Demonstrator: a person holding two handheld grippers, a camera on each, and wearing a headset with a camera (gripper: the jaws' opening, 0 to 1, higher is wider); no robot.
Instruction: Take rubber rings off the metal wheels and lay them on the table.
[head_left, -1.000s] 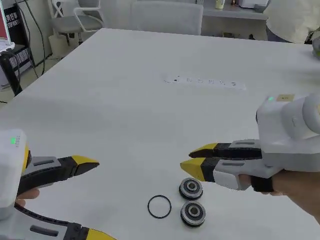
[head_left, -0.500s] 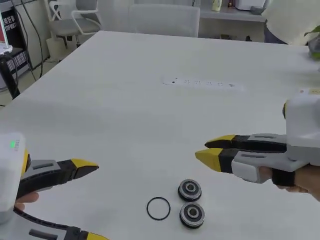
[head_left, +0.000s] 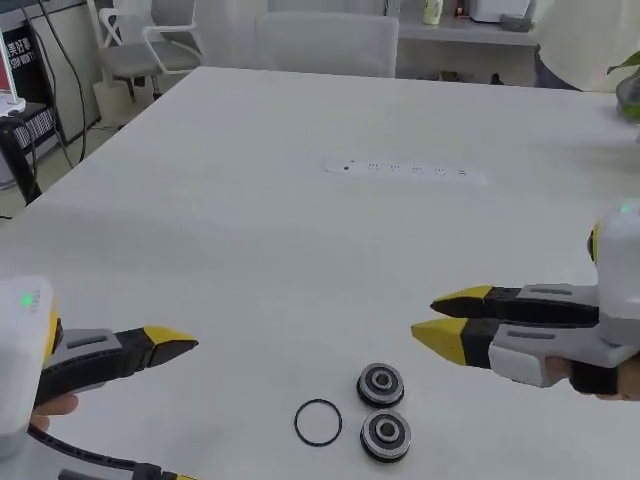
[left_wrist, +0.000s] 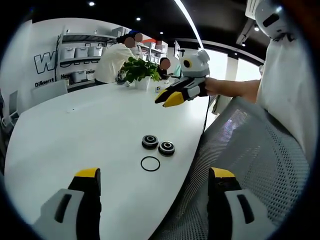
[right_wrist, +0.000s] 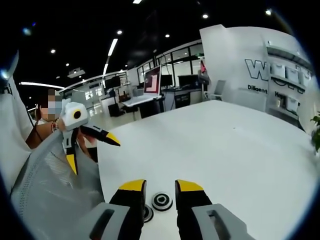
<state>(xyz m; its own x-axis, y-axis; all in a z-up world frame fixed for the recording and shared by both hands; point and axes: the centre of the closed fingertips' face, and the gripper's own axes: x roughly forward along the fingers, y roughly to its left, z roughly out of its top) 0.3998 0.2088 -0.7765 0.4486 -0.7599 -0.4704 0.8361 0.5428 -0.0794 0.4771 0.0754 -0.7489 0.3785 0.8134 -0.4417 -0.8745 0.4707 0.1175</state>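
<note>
Two metal wheels (head_left: 381, 384) (head_left: 385, 433) lie flat side by side near the table's front edge, each with a dark rim. A loose black rubber ring (head_left: 318, 422) lies on the table just left of them. My right gripper (head_left: 425, 316) hovers above and right of the wheels, open with a narrow gap and nothing in it. My left gripper (head_left: 185, 410) is wide open at the left, well clear of the ring. The left gripper view has the wheels (left_wrist: 150, 141) (left_wrist: 166, 147) and the ring (left_wrist: 150, 163) ahead of my open left gripper (left_wrist: 155, 175). A wheel (right_wrist: 162, 201) sits just beyond my right gripper (right_wrist: 161, 186).
A white power strip (head_left: 405, 168) lies mid-table. Chairs (head_left: 330, 40) stand along the far edge. A potted plant (left_wrist: 137, 70) and people are at the table's far end. A mesh chair back (left_wrist: 240, 145) stands close behind the near table edge.
My right gripper has drawn back to the right, away from above the wheels. The left gripper, wheels and ring have stayed put.
</note>
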